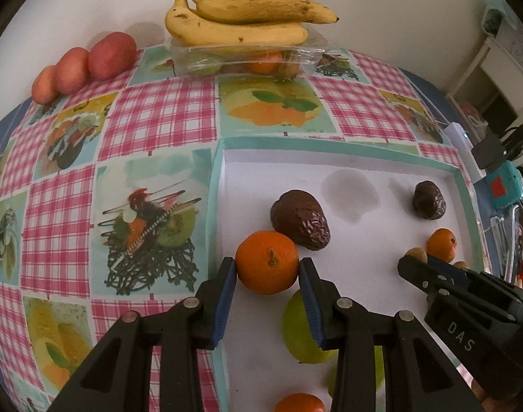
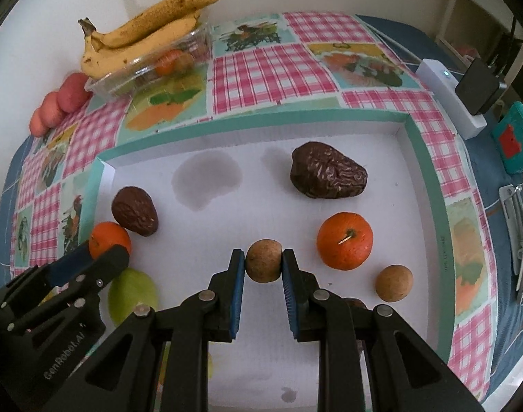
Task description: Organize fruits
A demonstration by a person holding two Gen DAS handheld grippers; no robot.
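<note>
While each hand-held gripper clamps fruit, a checked tablecloth (image 1: 158, 116) meets the white wall (image 1: 381, 7).

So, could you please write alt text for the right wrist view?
The right gripper is shut on a small brown round fruit over a white tray holding tangerines and wrinkled dark fruits. The left gripper holds a tangerine at left; bananas lie behind.

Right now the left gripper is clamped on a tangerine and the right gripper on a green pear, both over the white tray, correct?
Not quite. The right gripper is clamped on a small brown round fruit, as the right wrist view shows; the green pear lies untouched. The left gripper does hold a tangerine over the white tray.
</note>
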